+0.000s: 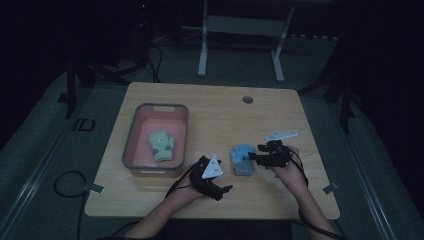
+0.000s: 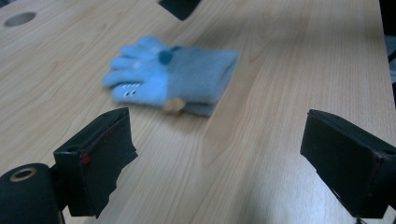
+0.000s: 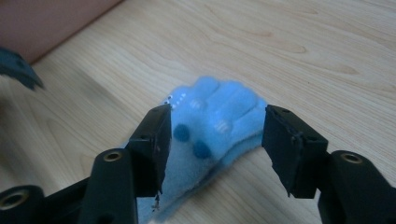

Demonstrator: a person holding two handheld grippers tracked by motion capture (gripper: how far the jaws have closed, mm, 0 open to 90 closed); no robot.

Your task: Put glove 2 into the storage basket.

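At the left of the wooden table [image 1: 210, 107] stood a pink bin [image 1: 131, 135] with a grey rim, and a green glove [image 1: 162, 145] lay on its floor, most likely dropped there as one of a pair being sorted away. Just right of the bin, near the table's front edge, the left gripper [image 1: 216, 190] hovered with its jaws wide apart and nothing between them; in the left gripper view they framed bare wood, with the blue glove [image 2: 170, 74] lying flat a little way ahead. That empty, spread stance suggested a hand standing by rather than gripping.

Further right, the blue glove [image 1: 243, 159] rested on the table between the two tools, fingers toward the far edge and cuff toward the person. The right gripper [image 1: 254, 153] sat at its right side; in the right gripper view its jaws stood apart, straddling the glove [image 3: 219, 121] without pressing it, so the glove seemed to lie free on the wood.

No brand, label or legible writing could be made out on the gloves or bin; the small white marks on the blue fingers were too blurred to read.
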